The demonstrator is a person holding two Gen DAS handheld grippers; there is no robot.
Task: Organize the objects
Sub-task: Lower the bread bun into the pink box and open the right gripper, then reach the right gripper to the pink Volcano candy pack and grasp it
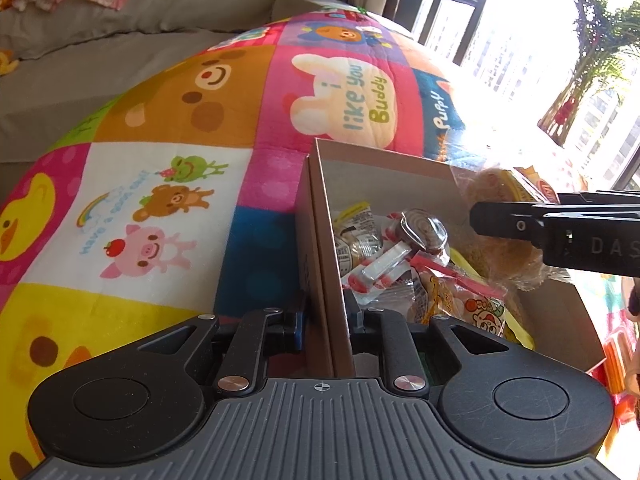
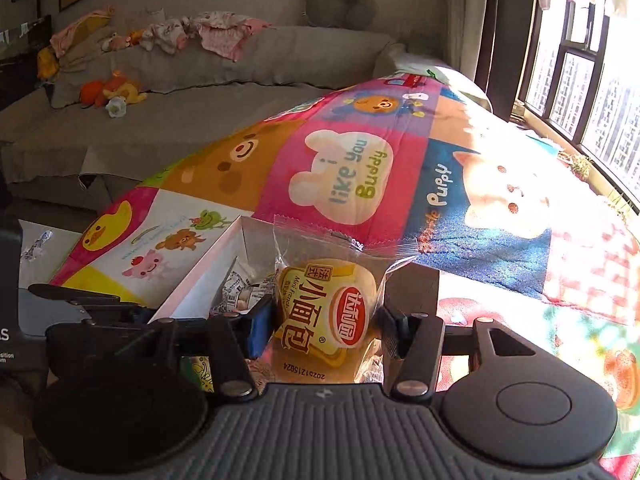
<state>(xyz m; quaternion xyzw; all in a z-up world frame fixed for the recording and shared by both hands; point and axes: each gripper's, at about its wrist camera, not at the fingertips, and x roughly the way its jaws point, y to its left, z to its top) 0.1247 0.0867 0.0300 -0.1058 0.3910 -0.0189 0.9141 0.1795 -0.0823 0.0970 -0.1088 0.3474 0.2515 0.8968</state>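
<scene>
A brown cardboard box (image 1: 324,216) sits on a colourful cartoon play mat (image 1: 168,128). It holds several wrapped snacks (image 1: 404,256). My left gripper (image 1: 326,320) is shut on the box's near left wall, one finger inside and one outside. My right gripper (image 2: 326,320) is shut on a clear packet of mini French bread (image 2: 328,312) with a yellow and red label, held above the box (image 2: 208,272). In the left wrist view the right gripper (image 1: 476,216) reaches in from the right with the bread packet (image 1: 500,216) over the box.
A grey sofa (image 2: 208,92) with soft toys (image 2: 112,92) and clothes stands behind the mat. A window (image 2: 580,80) runs along the right, with a potted plant (image 1: 588,60) on the sill. A white sheet (image 2: 44,252) lies left of the mat.
</scene>
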